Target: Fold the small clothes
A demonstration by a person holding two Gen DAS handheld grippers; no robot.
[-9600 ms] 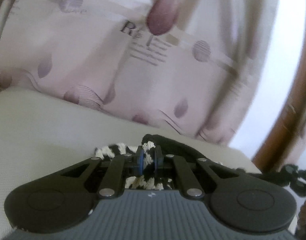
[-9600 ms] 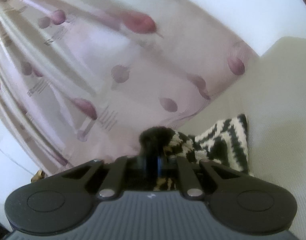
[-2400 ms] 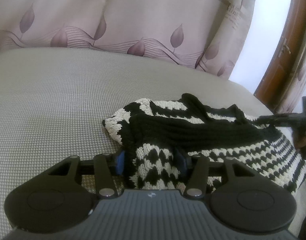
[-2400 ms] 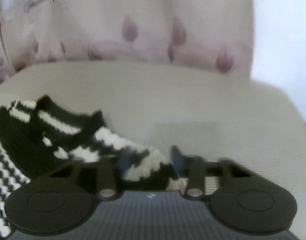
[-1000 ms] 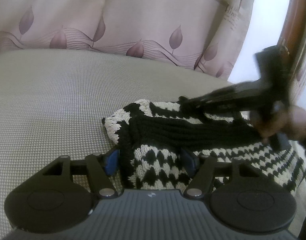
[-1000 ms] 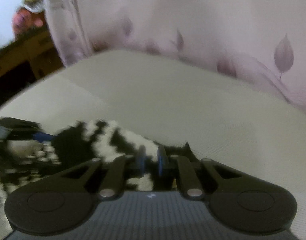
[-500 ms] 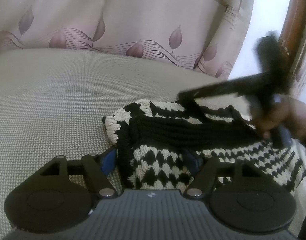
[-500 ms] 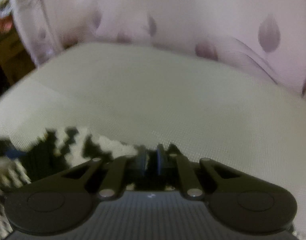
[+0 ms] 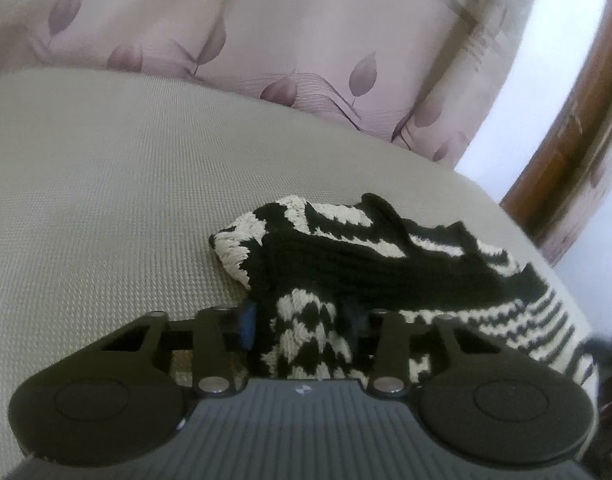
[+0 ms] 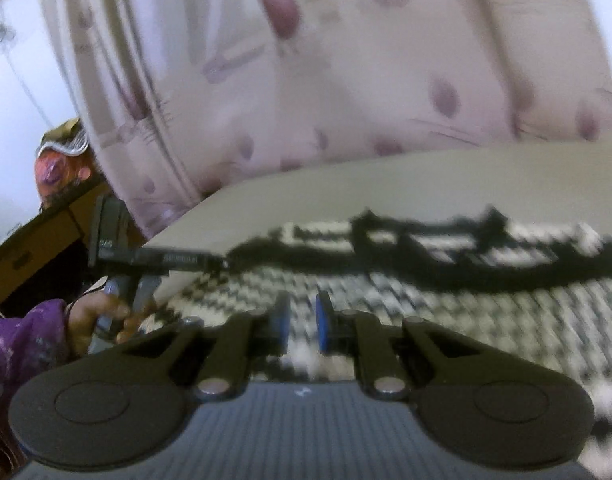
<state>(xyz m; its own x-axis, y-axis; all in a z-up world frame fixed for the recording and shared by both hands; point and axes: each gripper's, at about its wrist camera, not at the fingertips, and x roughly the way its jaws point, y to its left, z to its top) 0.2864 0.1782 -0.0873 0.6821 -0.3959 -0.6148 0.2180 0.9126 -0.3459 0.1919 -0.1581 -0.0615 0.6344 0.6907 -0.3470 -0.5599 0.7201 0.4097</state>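
My left gripper (image 9: 302,330) sits low over the grey cushion (image 9: 106,200), and its jaws have just been closing on a bunched fold of the black-and-cream knitted sweater (image 9: 386,264); the blue pads now press into the knit from either side, so I have that fold held. The sweater lies on the cushion toward its right edge, its collar end heaped up just ahead of my left fingers and its striped body spreading off to the right. Behind the cushion hangs a pink curtain (image 9: 306,40) printed with leaves. My right gripper (image 10: 302,328) hangs over the patterned body of the sweater, its blue pads drawn near each other with a narrow gap between them; the view there is smeared, but I seem to have nothing in that gap. From the right wrist view I can see my left hand (image 10: 102,316), in a purple sleeve (image 10: 22,344), on the handle of the other tool at the cushion's left edge.
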